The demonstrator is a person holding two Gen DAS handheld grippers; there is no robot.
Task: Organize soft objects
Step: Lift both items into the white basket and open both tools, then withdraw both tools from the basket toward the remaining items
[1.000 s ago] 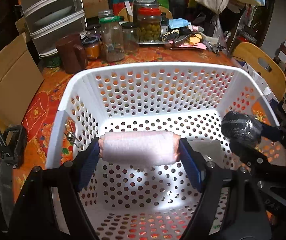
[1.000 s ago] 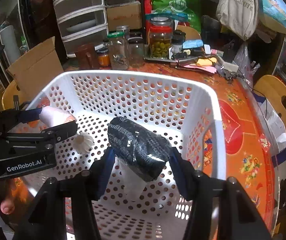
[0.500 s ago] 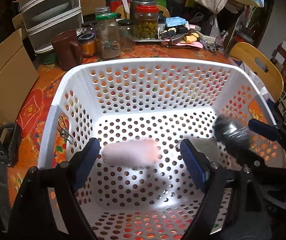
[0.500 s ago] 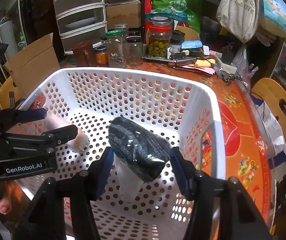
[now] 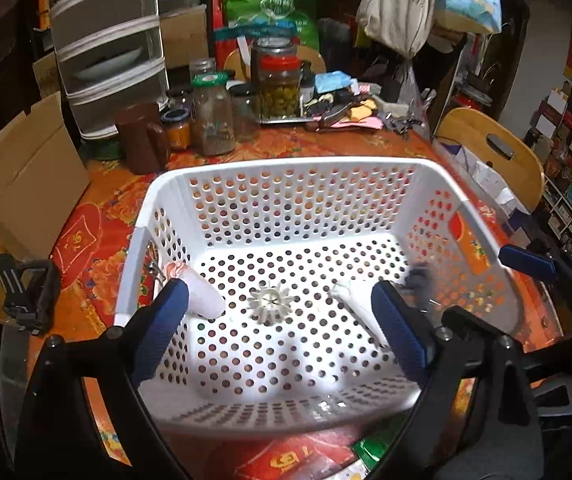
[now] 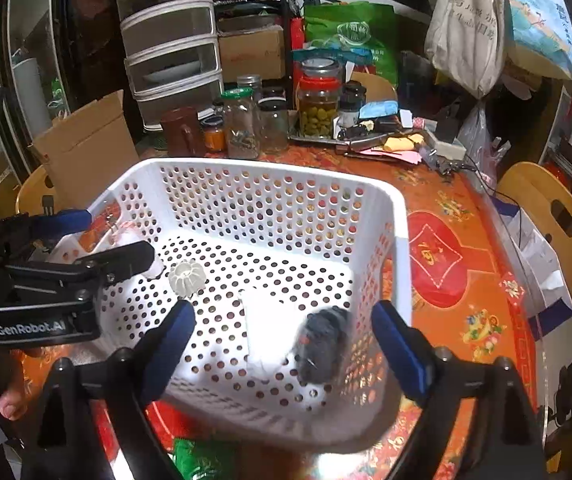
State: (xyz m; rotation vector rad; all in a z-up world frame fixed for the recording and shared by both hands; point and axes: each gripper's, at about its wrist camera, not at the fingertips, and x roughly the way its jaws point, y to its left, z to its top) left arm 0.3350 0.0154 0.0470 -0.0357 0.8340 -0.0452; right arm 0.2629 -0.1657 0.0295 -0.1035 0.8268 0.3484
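Note:
A white perforated basket (image 5: 302,168) (image 6: 402,240) stands on the orange table. A pink rolled cloth (image 5: 202,296) lies on the basket floor by its left wall, just past my left gripper's left finger. A dark rolled cloth (image 6: 322,344), blurred, sits at the basket's right side; in the left wrist view (image 5: 418,280) only a blurred bit shows. A white folded piece (image 6: 266,324) lies beside it. My left gripper (image 5: 280,326) is open and empty above the basket. My right gripper (image 6: 282,344) is open and empty above the basket's near right part.
A small white ribbed round object (image 5: 269,303) (image 6: 186,276) lies on the basket floor. Jars (image 5: 212,116) and a brown mug (image 5: 142,140) stand behind the basket. A cardboard box (image 5: 18,176) is at the left, a wooden chair (image 5: 494,156) at the right.
Both grippers opened. The pink roll dropped from the left gripper to the basket floor at the left. The dark roll dropped from the right gripper to the basket's right side.

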